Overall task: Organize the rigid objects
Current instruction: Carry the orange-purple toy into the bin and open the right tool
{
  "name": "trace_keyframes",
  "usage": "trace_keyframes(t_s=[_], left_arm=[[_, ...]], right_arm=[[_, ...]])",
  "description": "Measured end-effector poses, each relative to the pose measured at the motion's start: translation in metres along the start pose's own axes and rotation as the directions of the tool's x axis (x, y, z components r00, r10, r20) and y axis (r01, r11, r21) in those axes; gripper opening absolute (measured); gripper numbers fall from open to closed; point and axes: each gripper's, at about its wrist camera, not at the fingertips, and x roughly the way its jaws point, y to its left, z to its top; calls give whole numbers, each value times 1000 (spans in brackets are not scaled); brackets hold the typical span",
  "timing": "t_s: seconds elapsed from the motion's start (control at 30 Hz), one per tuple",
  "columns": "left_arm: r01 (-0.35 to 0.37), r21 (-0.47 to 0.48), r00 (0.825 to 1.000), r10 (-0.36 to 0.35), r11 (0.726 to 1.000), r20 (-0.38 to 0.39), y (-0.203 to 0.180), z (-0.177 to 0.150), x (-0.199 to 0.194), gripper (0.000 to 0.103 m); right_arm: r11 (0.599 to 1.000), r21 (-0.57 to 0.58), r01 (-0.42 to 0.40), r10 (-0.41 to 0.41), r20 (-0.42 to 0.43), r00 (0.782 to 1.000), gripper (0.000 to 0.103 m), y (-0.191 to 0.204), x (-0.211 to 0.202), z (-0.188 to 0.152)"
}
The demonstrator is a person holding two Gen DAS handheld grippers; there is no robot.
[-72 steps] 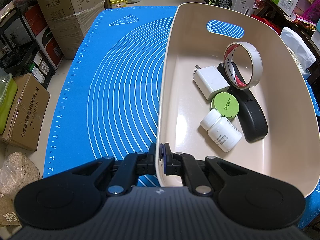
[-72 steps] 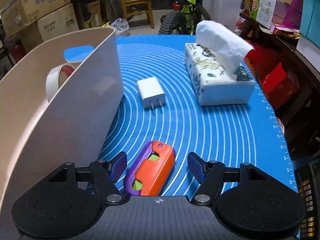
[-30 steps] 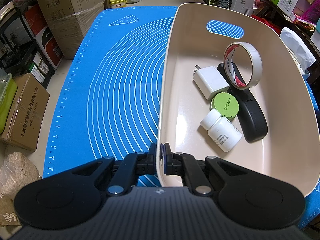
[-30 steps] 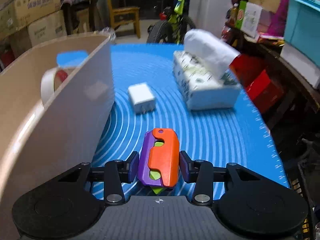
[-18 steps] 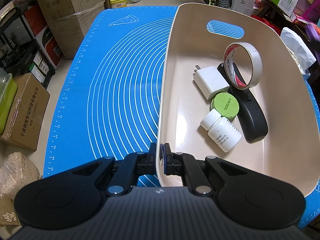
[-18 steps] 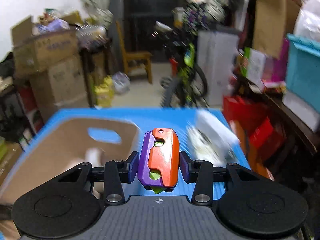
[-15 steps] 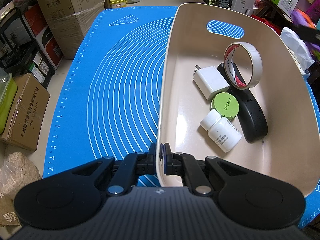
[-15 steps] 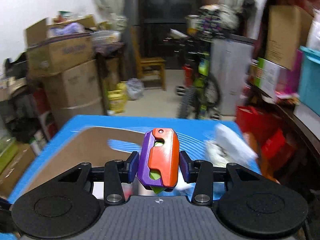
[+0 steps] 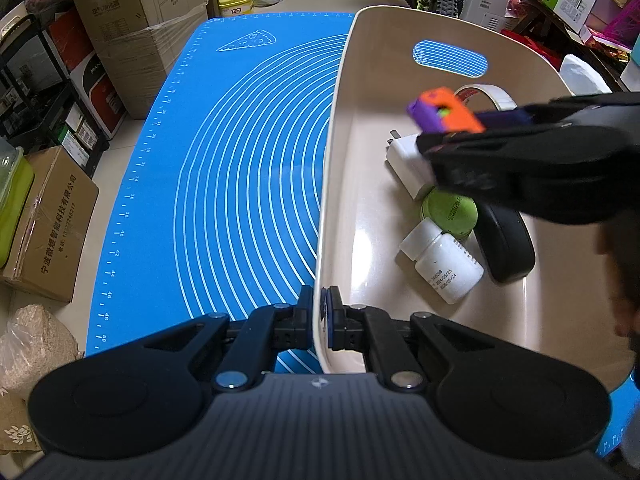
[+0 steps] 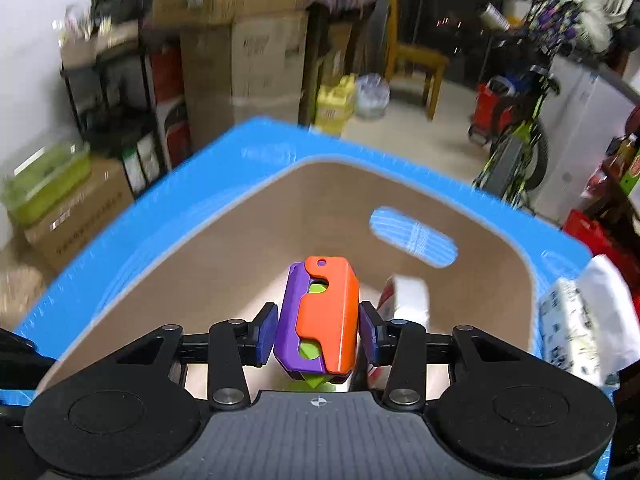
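A beige bin (image 9: 340, 152) stands on the blue mat (image 9: 224, 184). My left gripper (image 9: 320, 320) is shut on the bin's near rim. Inside lie a white charger (image 9: 404, 160), a green round tin (image 9: 450, 210), a white pill bottle (image 9: 444, 260), a black case (image 9: 506, 244) and a tape roll (image 9: 496, 94). My right gripper (image 10: 319, 330) is shut on an orange and purple toy (image 10: 320, 316) and hangs over the bin (image 10: 240, 232). In the left wrist view that gripper (image 9: 452, 120) reaches in from the right, with the toy (image 9: 442, 114) above the charger.
A tissue box (image 10: 576, 320) stands on the mat right of the bin. Cardboard boxes (image 9: 136, 12) and a shelf (image 9: 36, 80) line the floor to the left. A bicycle (image 10: 520, 136) and a chair (image 10: 416, 60) stand beyond the table.
My right gripper has lifted the toy off the mat, swung left and rolled, coming over the bin. It has entered the left wrist view. The left gripper has kept still on the rim.
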Motion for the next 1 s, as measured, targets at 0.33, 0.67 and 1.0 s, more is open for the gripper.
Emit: trace_keyframes(t_s=[0.33, 0.67, 1.0], left_arm=[[0, 0, 1000, 0, 1000, 0, 0, 0, 0, 8], [-3, 2, 1000, 3, 1000, 0, 0, 0, 0, 8], [-2, 3, 1000, 2, 1000, 0, 0, 1, 0, 8]], right_arm=[[1000, 10, 7, -6, -139, 990, 49, 5, 44, -5], [1000, 2, 18, -17, -159, 987, 51, 10, 50, 0], [1000, -1, -2, 2, -77, 997, 68, -8, 10, 3]])
